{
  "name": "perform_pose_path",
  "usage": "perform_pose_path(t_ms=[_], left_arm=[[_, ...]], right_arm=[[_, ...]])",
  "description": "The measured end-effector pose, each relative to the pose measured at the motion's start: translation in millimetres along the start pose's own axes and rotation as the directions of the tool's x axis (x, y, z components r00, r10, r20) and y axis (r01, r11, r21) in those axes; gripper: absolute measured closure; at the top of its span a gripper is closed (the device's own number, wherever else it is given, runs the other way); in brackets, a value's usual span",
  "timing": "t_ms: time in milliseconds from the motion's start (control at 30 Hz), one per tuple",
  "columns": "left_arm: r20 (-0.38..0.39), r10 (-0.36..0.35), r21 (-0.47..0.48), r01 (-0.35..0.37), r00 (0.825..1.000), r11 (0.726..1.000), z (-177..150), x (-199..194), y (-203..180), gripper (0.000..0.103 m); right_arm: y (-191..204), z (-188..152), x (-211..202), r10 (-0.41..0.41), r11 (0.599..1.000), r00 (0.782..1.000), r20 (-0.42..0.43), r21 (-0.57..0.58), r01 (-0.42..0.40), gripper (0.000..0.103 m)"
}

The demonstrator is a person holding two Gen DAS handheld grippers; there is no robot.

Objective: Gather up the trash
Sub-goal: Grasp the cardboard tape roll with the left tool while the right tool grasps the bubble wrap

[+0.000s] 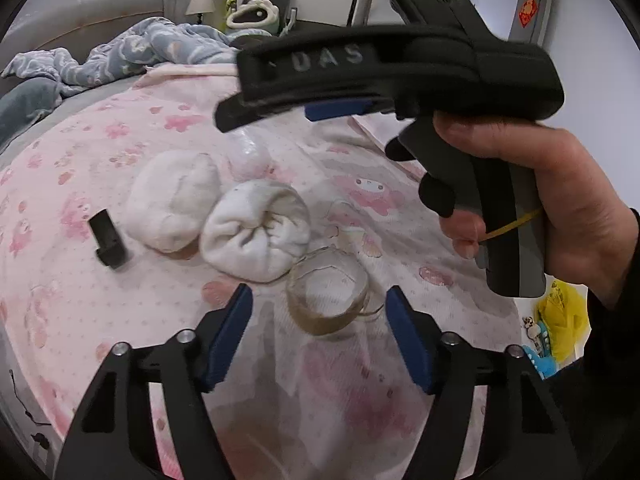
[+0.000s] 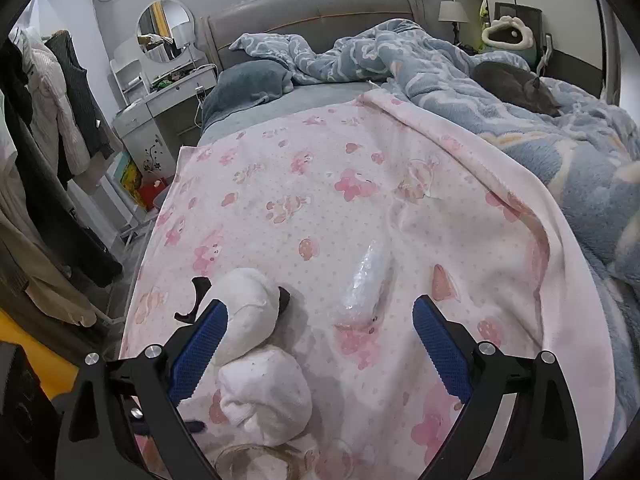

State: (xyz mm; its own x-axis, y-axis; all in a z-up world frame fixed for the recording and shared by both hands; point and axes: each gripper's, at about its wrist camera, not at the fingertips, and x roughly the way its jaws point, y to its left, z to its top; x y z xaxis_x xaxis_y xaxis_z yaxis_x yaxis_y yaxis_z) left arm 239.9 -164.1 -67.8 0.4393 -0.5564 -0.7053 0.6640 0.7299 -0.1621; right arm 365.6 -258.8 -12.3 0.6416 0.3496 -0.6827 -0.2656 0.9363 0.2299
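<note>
Tape ring (image 1: pixel 328 296) – empty, betw open left gripper (image 1: pixel 320 336) pads.

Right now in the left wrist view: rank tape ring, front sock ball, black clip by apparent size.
1. Front sock ball
2. Tape ring, close to the sock in size and nearer the camera, so that order is unsure
3. Black clip, clearly smallest

On a bed in a cluttered bedroom: 2 balled white socks (image 1: pixel 256 236) (image 1: pixel 172 200), 1 empty tape ring (image 1: pixel 328 296), 1 crumpled clear plastic wrapper (image 2: pixel 366 284) and 1 small black plastic part (image 1: pixel 107 238), all lying on 1 pink patterned blanket (image 2: pixel 280 184). Also counted: 2 handheld grippers (image 1: pixel 320 344) (image 2: pixel 320 344), 1 blue-grey duvet (image 2: pixel 400 60), 1 round mirror (image 2: pixel 164 32).
</note>
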Motion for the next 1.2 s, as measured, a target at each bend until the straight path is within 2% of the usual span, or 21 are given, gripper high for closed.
perform_pose_path(t_ms=[367, 567, 600, 733, 800, 867, 1133, 1200], left_arm=[[-0.059, -0.041, -0.031, 0.039, 0.997, 0.999, 5, 29, 2, 0.053], [-0.051, -0.078, -0.068, 0.074, 0.996, 0.995, 7, 28, 9, 0.056], [-0.05, -0.079, -0.067, 0.076, 0.996, 0.995, 7, 27, 10, 0.056], [-0.035, -0.084, -0.072, 0.081, 0.996, 0.994, 7, 17, 10, 0.056], [-0.023, -0.083, -0.076, 0.081, 0.996, 0.994, 6, 9, 12, 0.056], [-0.01, -0.074, -0.084, 0.073, 0.997, 0.994, 7, 1, 16, 0.056], [0.02, -0.015, -0.133, 0.018, 1.0, 0.991, 5, -26, 41, 0.056], [0.013, -0.001, -0.141, 0.003, 1.0, 0.99, 7, -28, 49, 0.056]], right_arm=[[-16, 5, 30, -0.015, 1.0, 0.999, -0.035, 0.022, 0.016, 0.008], [-20, 6, 48, -0.024, 0.999, 0.998, -0.057, 0.022, 0.025, 0.01], [-20, 7, 48, -0.029, 0.999, 0.998, -0.055, 0.021, 0.03, 0.015], [-22, 8, 53, -0.047, 0.998, 0.997, -0.057, 0.029, 0.049, 0.023], [-23, 9, 55, -0.051, 0.998, 0.997, -0.061, 0.037, 0.054, 0.035], [-24, 10, 57, -0.062, 0.997, 0.996, -0.062, 0.042, 0.065, 0.04], [-10, 15, 73, -0.121, 0.993, 0.987, -0.109, 0.003, 0.122, 0.05], [-10, 14, 78, -0.134, 0.991, 0.983, -0.123, 0.006, 0.136, 0.056]])
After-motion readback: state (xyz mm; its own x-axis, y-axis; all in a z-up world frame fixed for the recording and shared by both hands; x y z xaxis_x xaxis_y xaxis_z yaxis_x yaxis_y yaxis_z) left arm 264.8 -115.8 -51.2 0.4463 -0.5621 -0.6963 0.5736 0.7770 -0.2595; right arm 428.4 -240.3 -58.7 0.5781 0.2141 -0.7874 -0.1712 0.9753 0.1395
